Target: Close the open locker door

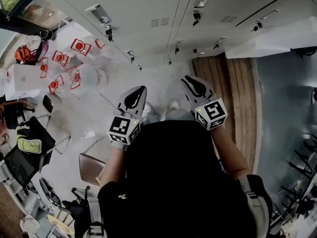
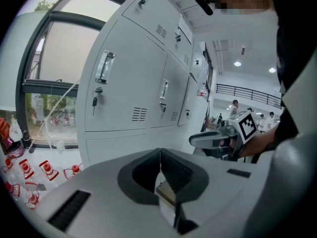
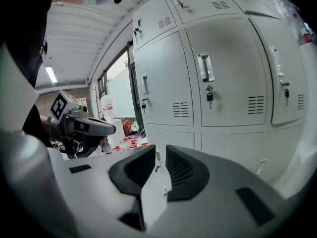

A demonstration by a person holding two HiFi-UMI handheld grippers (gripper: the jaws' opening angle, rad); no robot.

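A row of grey-white lockers runs across the top of the head view, with keys hanging in their locks. At the far right one white locker door stands out from the row, open over the floor. Both grippers are held in front of the person, well short of the lockers and apart from that door. My left gripper is shut, its jaws touching at the tip with nothing between them. My right gripper shows a narrow gap between its jaws, also with nothing in it. The doors facing both gripper views are closed.
Red-and-white items lie on the floor at the left, near a large window. A wooden platform lies by the lockers at the right. Chairs and bags crowd the lower left. People stand far down the hall.
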